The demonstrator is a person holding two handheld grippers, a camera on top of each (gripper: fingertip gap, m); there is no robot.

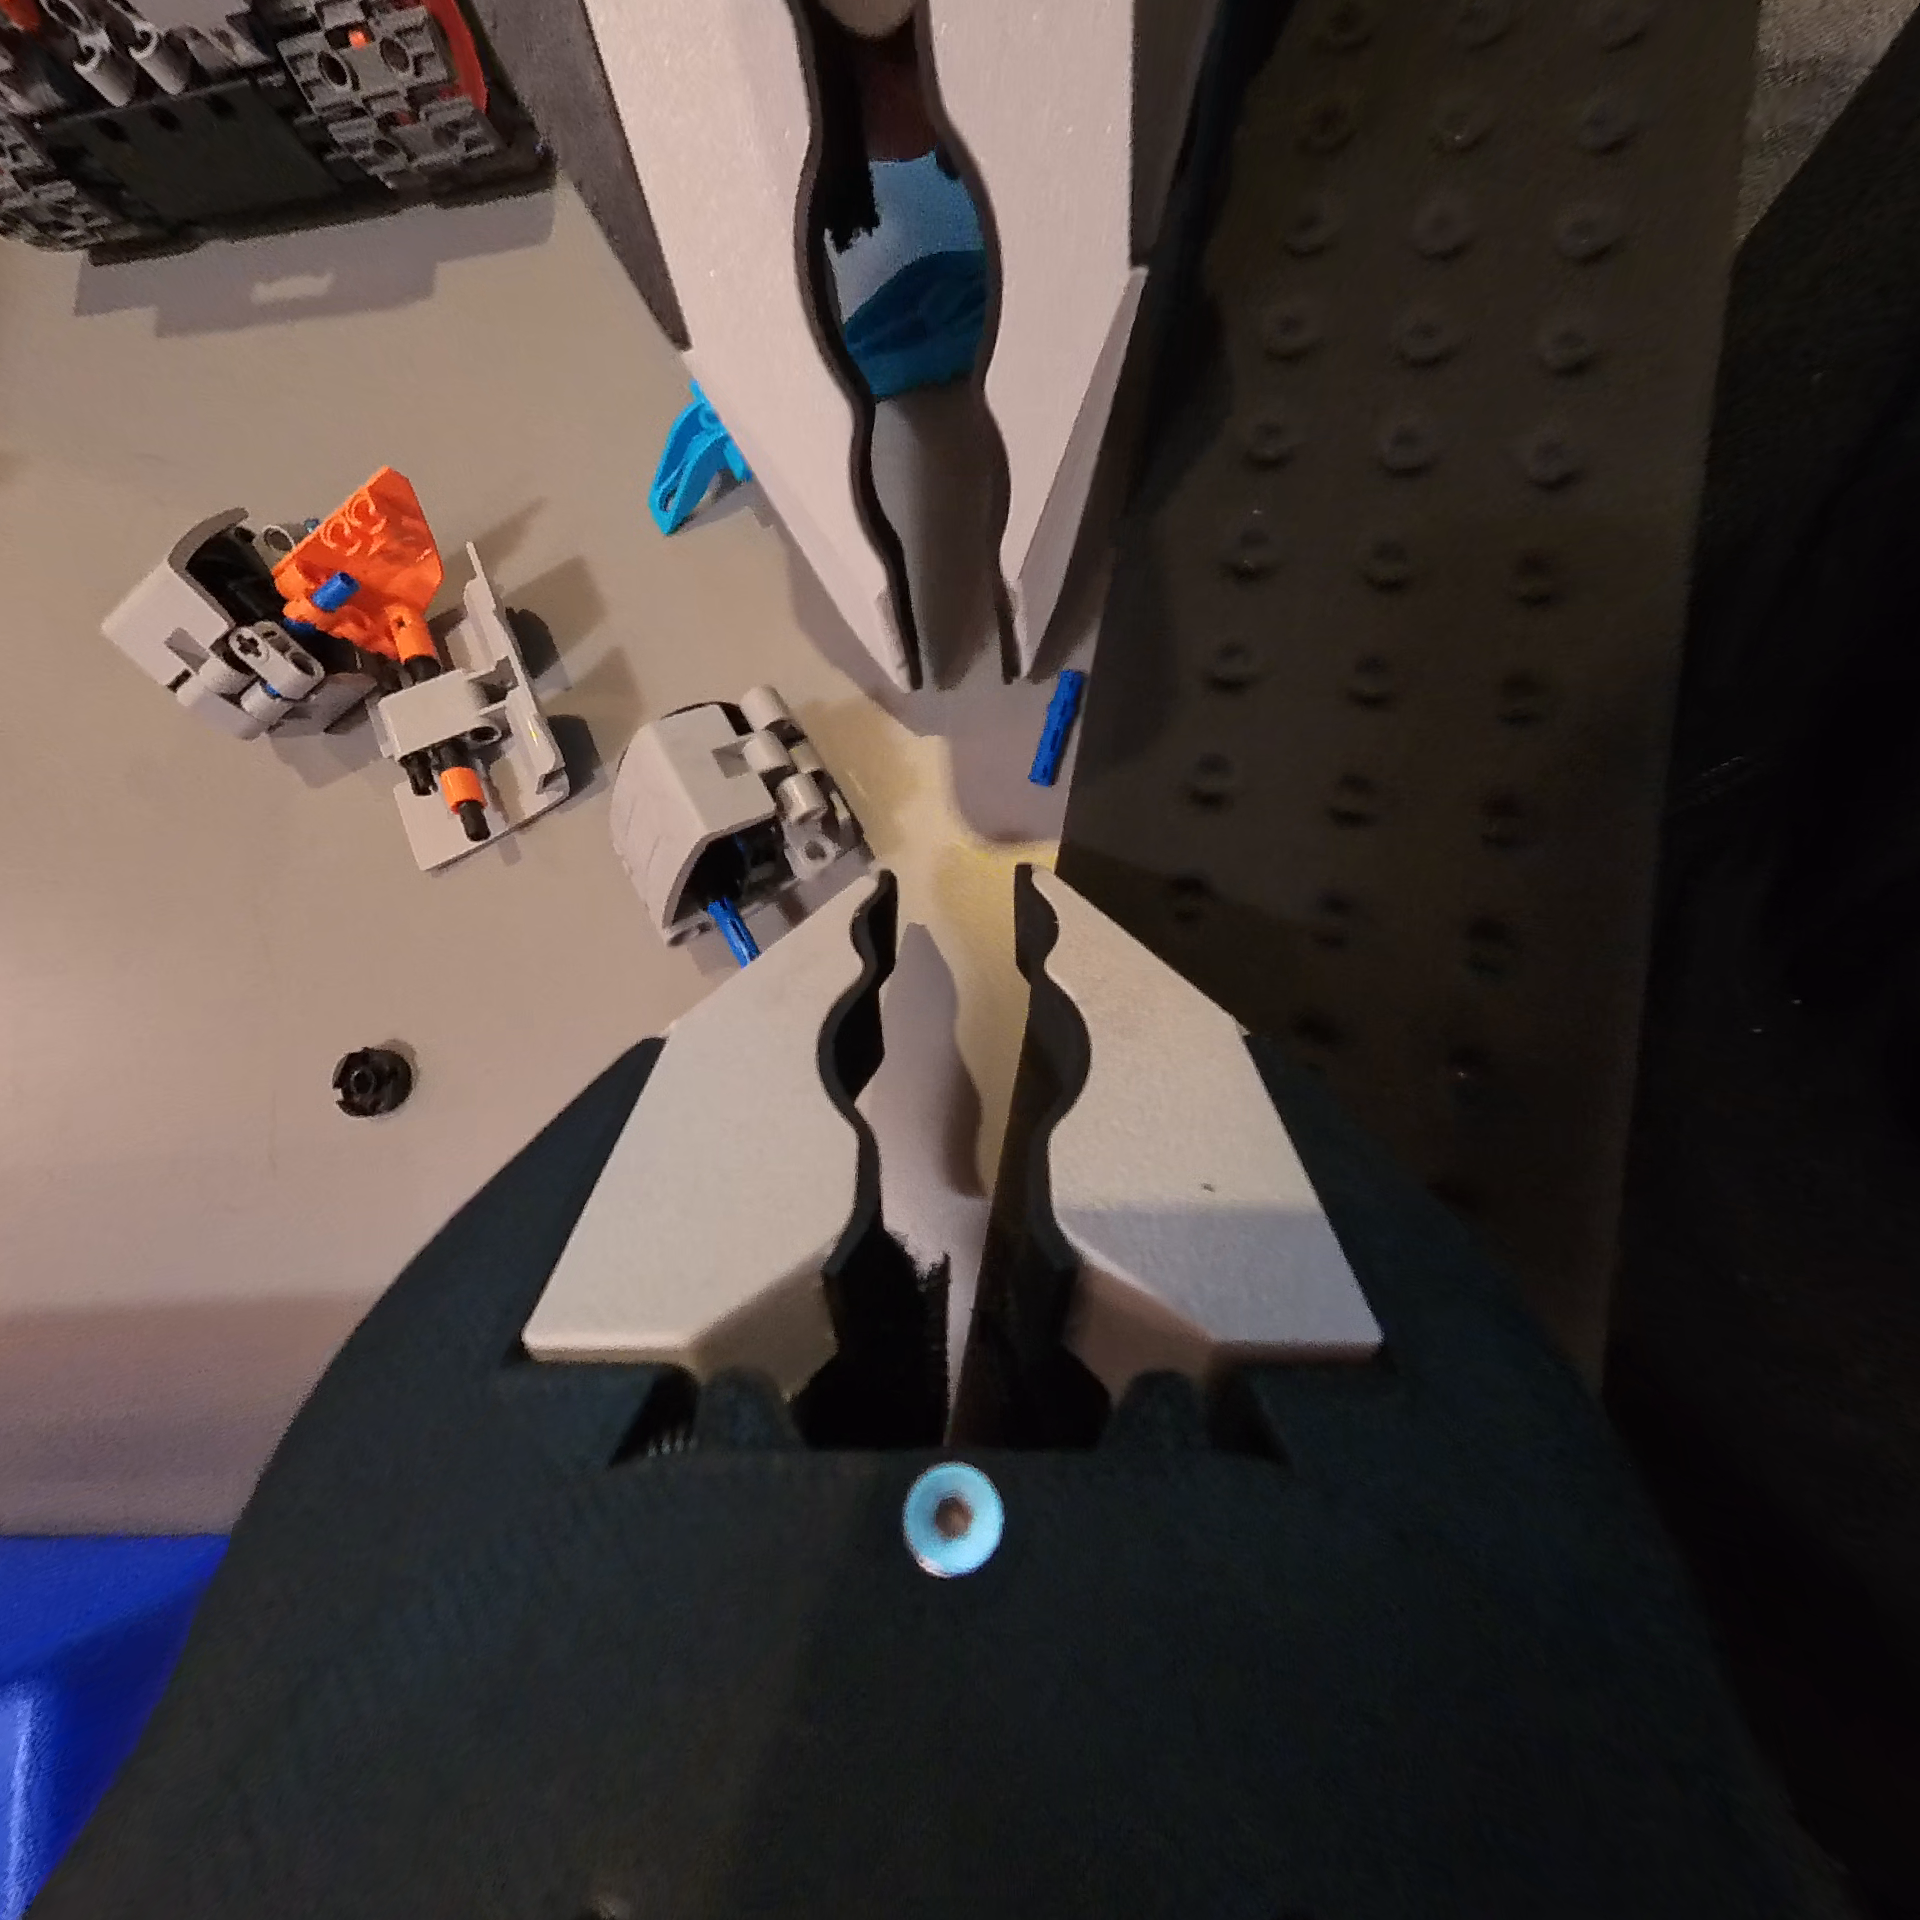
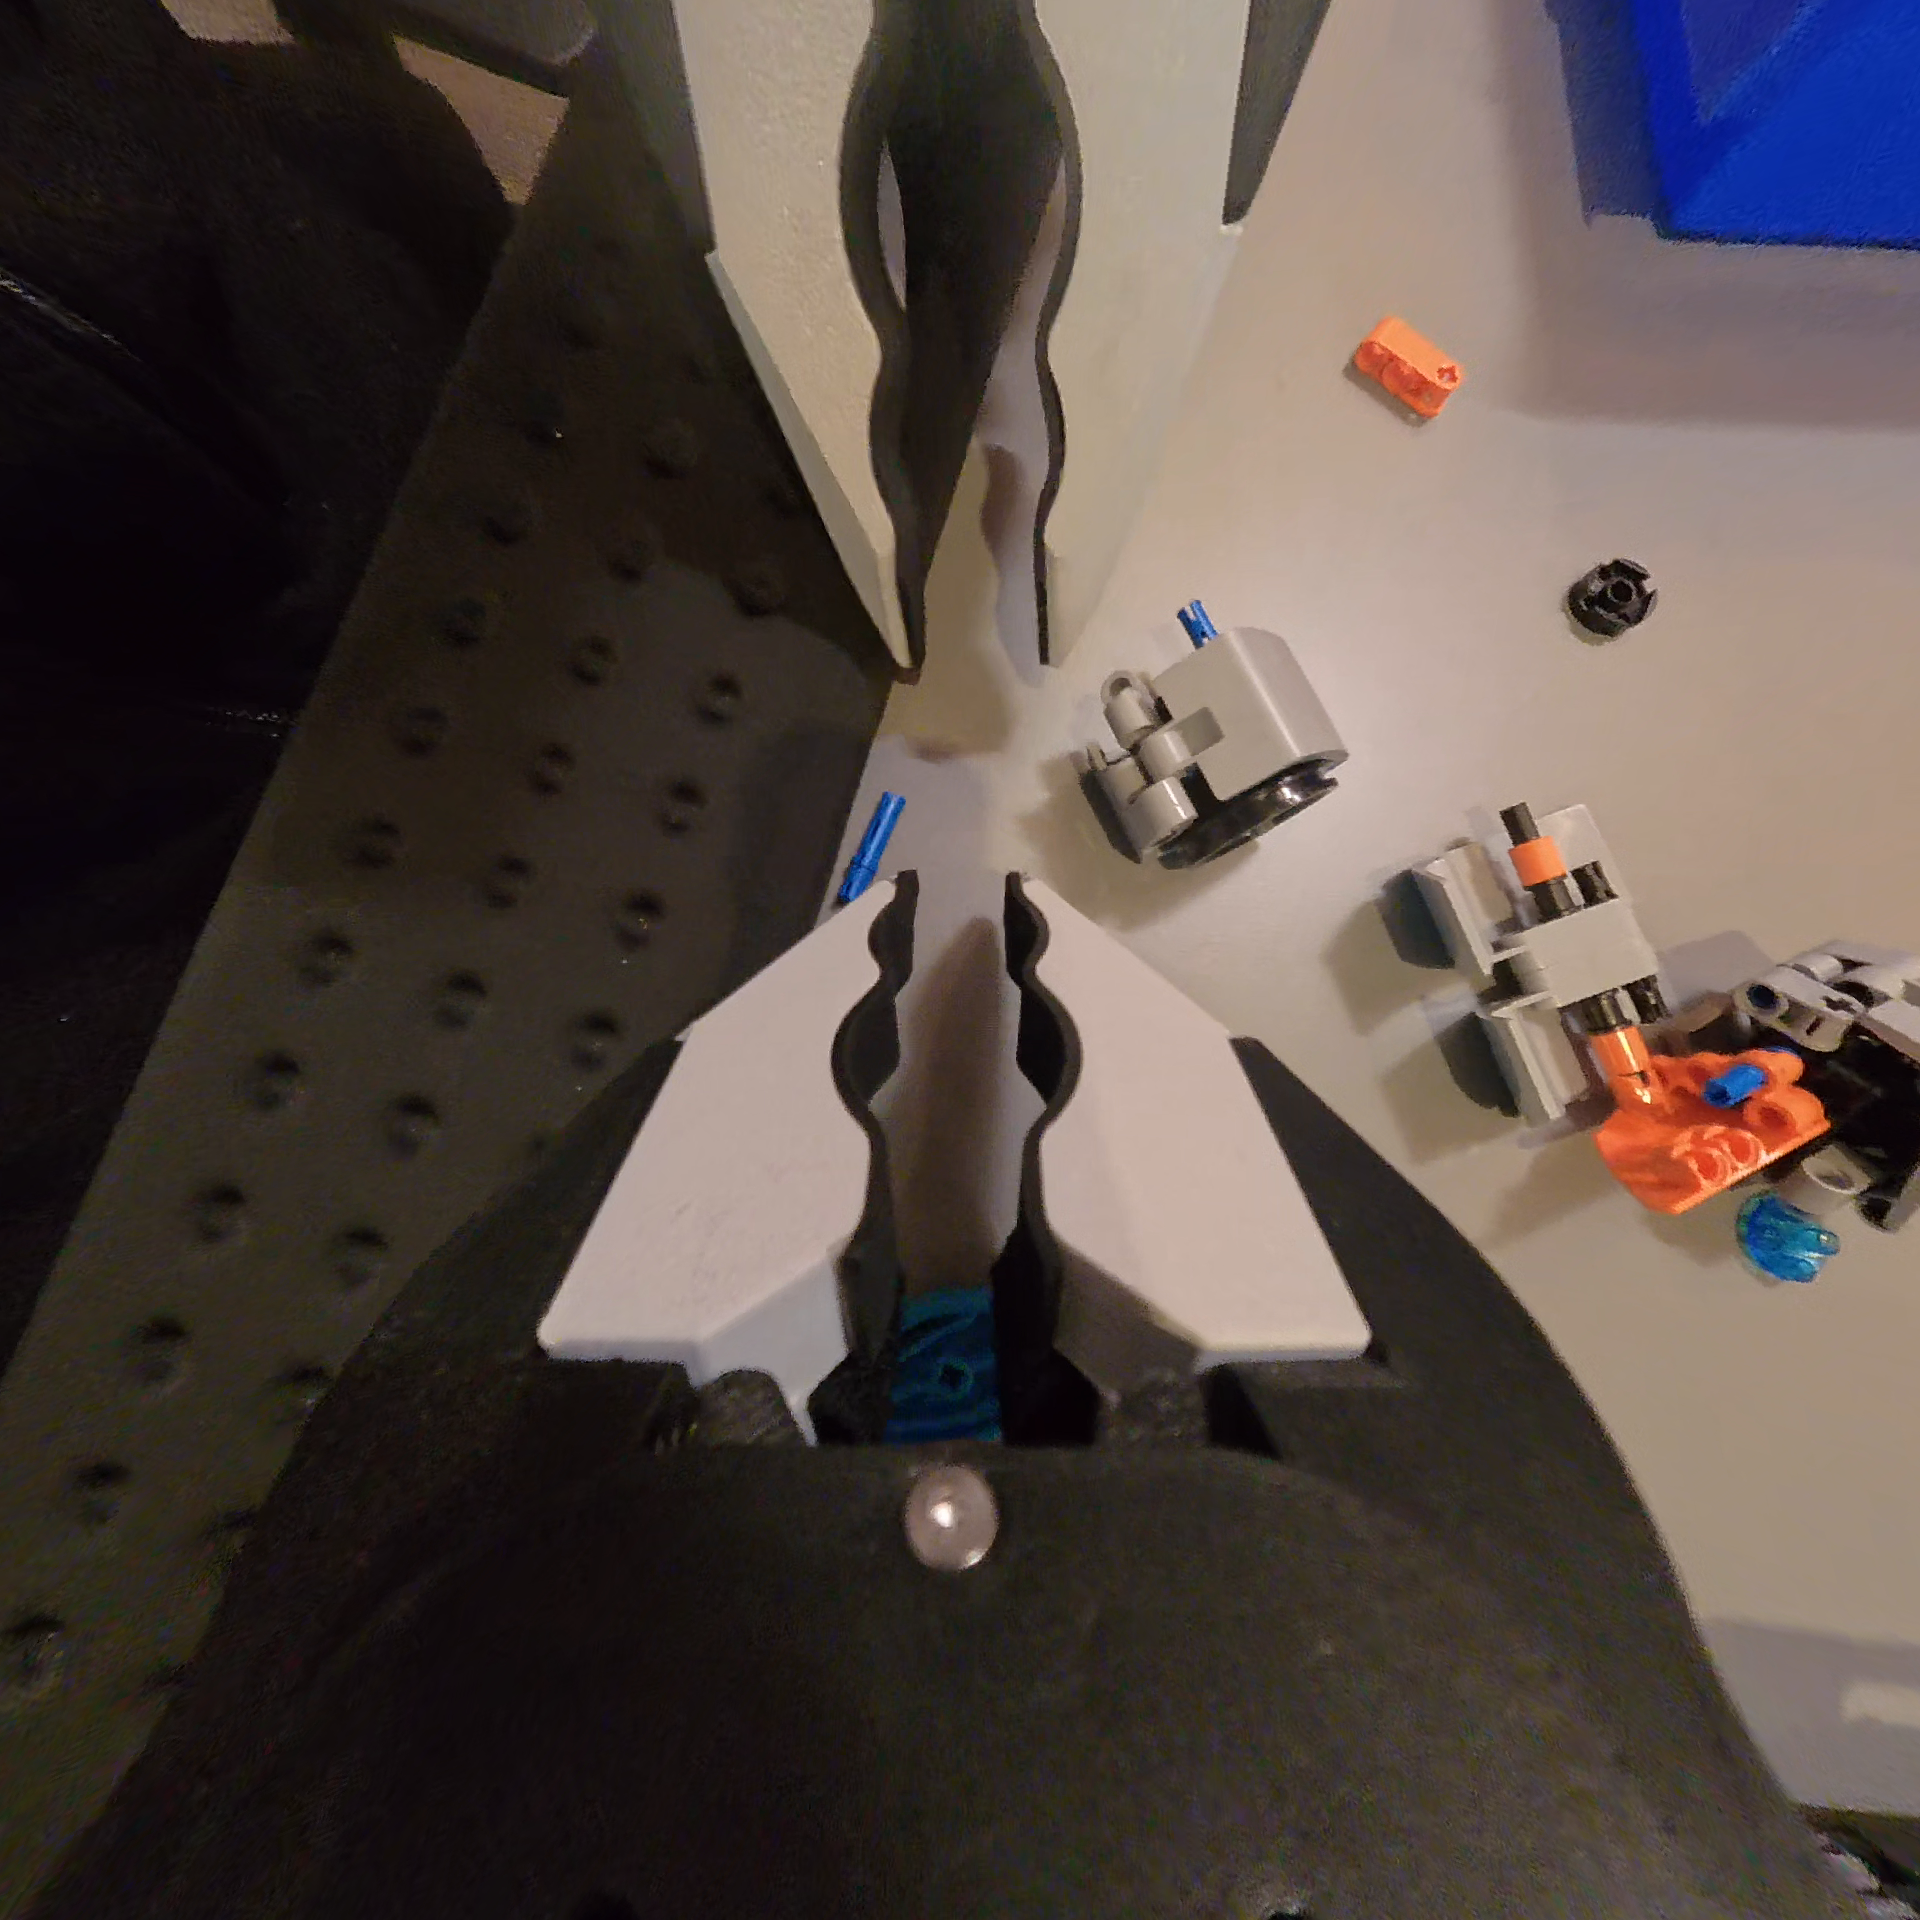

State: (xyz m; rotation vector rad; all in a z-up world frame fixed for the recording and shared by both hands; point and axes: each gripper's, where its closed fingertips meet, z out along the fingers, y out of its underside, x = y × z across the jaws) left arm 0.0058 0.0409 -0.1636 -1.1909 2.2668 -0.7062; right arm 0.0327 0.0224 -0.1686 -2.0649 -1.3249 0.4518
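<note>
Both grippers hover tip to tip over a grey table point(image 1: 208, 1195). My left gripper point(image 1: 956, 883) is open, with only bare table between its pads. It also shows in the right wrist view point(image 2: 975, 660), fingers apart. My right gripper point(image 2: 961, 883) is open too, with nothing between its fingertips. A teal bit point(image 2: 940, 1361) sits deep at the root of its fingers. The right gripper also shows in the left wrist view point(image 1: 961, 675). A small blue pin point(image 1: 1055, 727) point(image 2: 871, 847) lies on the table beside the tips, against the black mat. A grey wheel-arch assembly point(image 1: 727, 800) point(image 2: 1226, 748) lies close by.
A black studded mat point(image 1: 1403, 520) point(image 2: 416, 831) borders the table. A grey and orange assembly point(image 1: 343, 634) point(image 2: 1621, 1039), a black round piece point(image 1: 371, 1077) point(image 2: 1610, 597), a teal curved piece point(image 1: 691, 468) and a small orange brick point(image 2: 1408, 369) lie about. A blue bin point(image 2: 1766, 114) stands at one corner. There is about 4 cm between the tips of the two grippers. It is some 8 cm from my right tips to the teal bit point(image 2: 940, 1361). It turns up in the left wrist view point(image 1: 948, 310) as well.
</note>
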